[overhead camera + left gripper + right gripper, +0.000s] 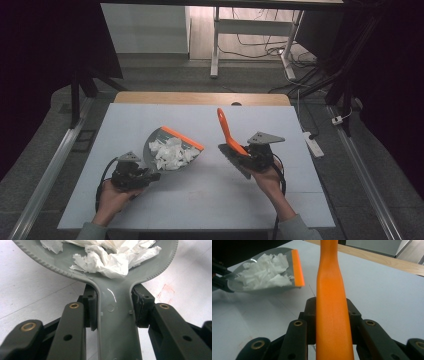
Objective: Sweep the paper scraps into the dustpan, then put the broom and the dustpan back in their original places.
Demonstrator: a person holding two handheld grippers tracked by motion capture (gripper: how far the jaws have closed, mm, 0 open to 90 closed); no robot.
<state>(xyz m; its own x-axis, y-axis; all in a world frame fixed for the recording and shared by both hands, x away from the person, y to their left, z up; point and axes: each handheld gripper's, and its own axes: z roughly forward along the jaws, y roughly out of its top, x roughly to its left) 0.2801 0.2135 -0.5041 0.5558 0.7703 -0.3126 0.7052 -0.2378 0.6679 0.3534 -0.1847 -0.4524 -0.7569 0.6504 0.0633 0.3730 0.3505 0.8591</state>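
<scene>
A grey dustpan (150, 144) with an orange lip (182, 137) rests tilted on the white table, heaped with crumpled white paper scraps (172, 152). My left gripper (150, 176) is shut on its handle. In the left gripper view my left gripper (113, 310) has both pads clamped on the grey handle (117, 325), with the scraps (110, 257) just beyond. My right gripper (245, 152) is shut on an orange brush handle (226, 131) that points up and away, its grey head (234, 161) low by the hand. In the right gripper view the handle (332, 302) runs between the jaws, the dustpan (297, 267) at far left.
The white table top (200, 200) has a wooden strip (200, 98) along its far edge. A white power strip (312, 142) lies on the floor to the right. Metal rails (50, 170) run along both sides, and desk legs (215, 45) with cables stand beyond.
</scene>
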